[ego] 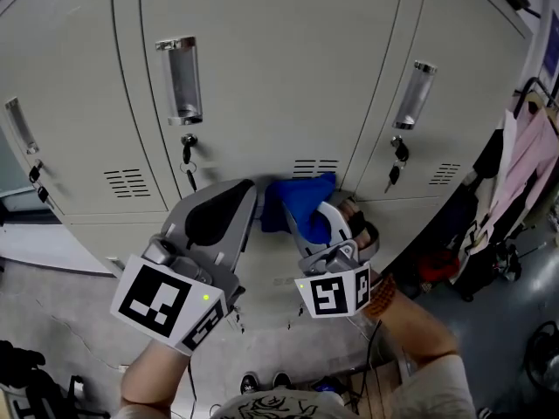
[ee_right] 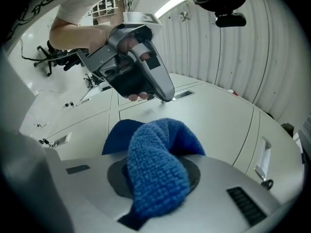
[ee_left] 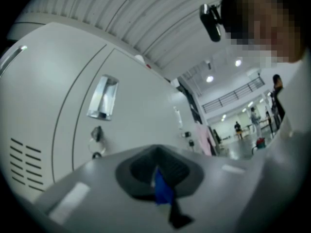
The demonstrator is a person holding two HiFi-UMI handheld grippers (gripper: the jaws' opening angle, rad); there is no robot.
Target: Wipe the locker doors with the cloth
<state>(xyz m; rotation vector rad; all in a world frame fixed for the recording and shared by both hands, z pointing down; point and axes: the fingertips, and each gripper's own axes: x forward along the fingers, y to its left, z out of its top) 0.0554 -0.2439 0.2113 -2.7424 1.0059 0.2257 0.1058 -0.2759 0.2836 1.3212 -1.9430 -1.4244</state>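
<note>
Cloth (ego: 301,201) is clamped by the right gripper (ego: 321,221) at the lower edge of the locker door (ego: 262,59), contact hidden; the left gripper (ego: 251,190) is closed beside it.

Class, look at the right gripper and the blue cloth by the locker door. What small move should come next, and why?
Probably ease the right gripper forward, then start a sideways stroke. It is shut on the blue cloth, which sits bunched close to the middle locker door, just below the vent slots. Contact can't be confirmed, so pressing in first seems sensible.
</note>
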